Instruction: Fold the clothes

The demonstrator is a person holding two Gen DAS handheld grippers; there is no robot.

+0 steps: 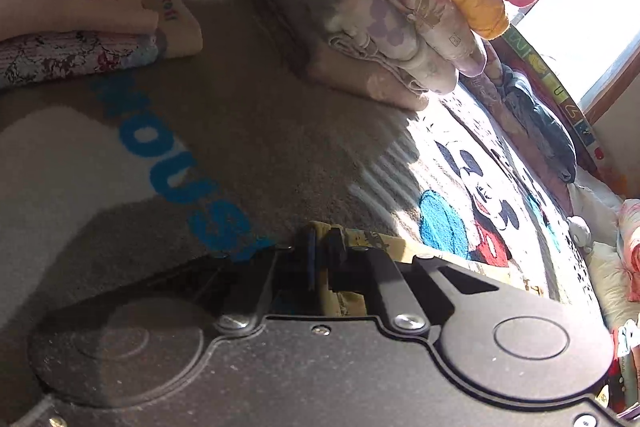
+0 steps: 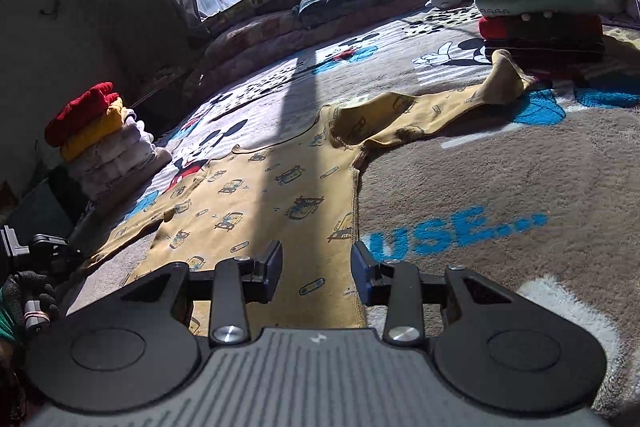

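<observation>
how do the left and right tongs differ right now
The left tongs are shut on the yellow shirt, fabric pinched between the pads; the right tongs stand open with nothing between them. The left sit at the shirt's edge, in shadow; the right hover over its hem near the side seam. Both are black with blue pads, low over the blanket.

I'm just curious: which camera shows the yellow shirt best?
The right wrist view: the yellow shirt lies spread on the blanket, one sleeve stretched out. The left wrist view shows only a pinched bit of it in the left gripper.
</observation>
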